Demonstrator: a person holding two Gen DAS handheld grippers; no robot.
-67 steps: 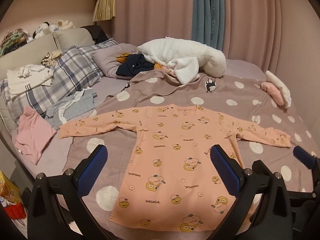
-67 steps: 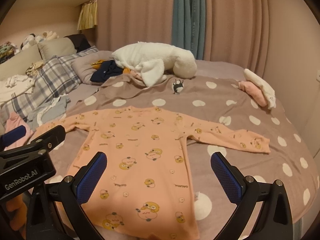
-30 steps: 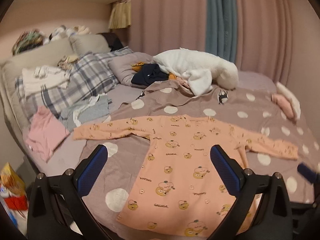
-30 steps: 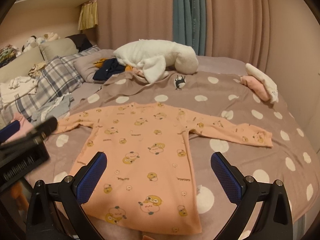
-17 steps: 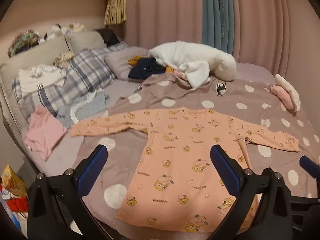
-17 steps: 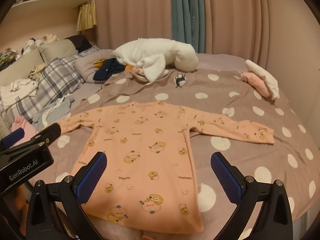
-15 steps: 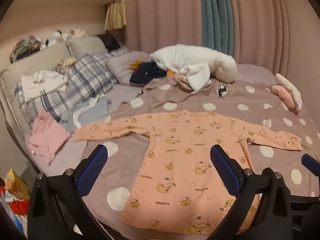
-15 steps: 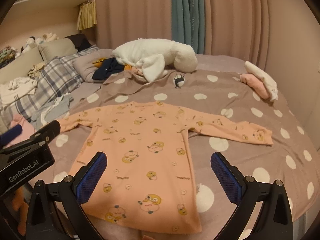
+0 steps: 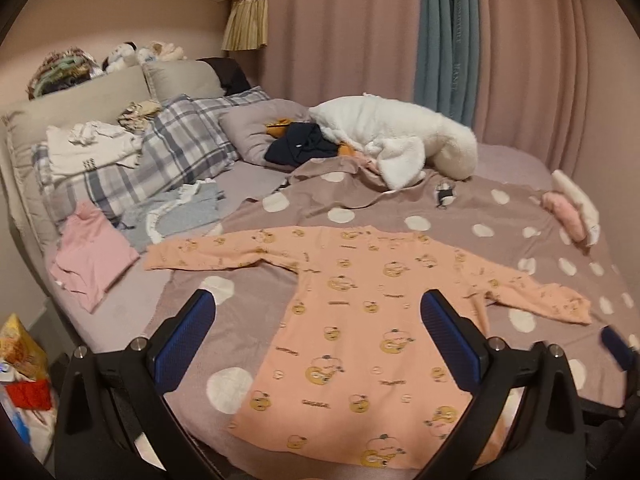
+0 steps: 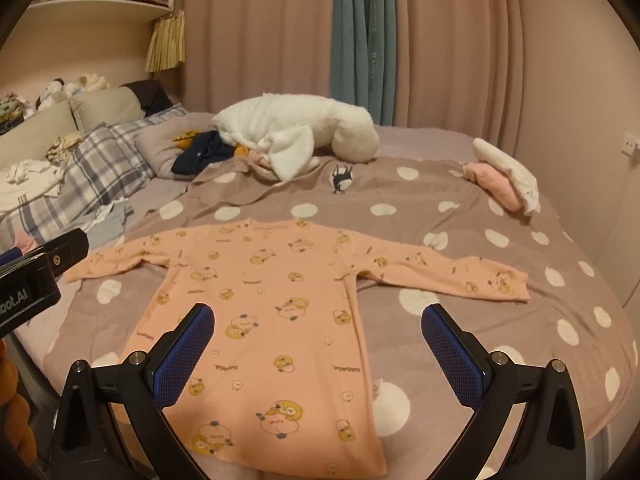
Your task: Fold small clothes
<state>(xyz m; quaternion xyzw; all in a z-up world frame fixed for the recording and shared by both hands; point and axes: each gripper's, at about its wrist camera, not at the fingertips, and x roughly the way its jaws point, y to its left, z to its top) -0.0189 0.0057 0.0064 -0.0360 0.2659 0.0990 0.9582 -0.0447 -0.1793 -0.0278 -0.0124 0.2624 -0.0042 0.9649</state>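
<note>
A small peach long-sleeved top (image 9: 360, 312) (image 10: 272, 304) with cartoon prints lies flat on the polka-dot blanket (image 9: 460, 212) (image 10: 440, 224), both sleeves spread out sideways and the hem toward me. My left gripper (image 9: 318, 340) hovers open above the hem's left part, holding nothing. Over the lower right part of the top, my right gripper (image 10: 318, 340) is also open and empty. The left gripper's body (image 10: 28, 280) shows at the left edge of the right wrist view.
A white plush toy (image 9: 400, 140) and dark garment (image 9: 300, 148) lie at the head of the bed. Plaid pillows (image 9: 160, 156), a pink garment (image 9: 92, 256) and a grey-blue one (image 9: 176, 216) sit left. Folded pink and white clothes (image 10: 504, 176) rest far right. Curtains behind.
Both views have drifted slightly over the bed. The top has stayed flat and untouched, and both grippers have stayed open.
</note>
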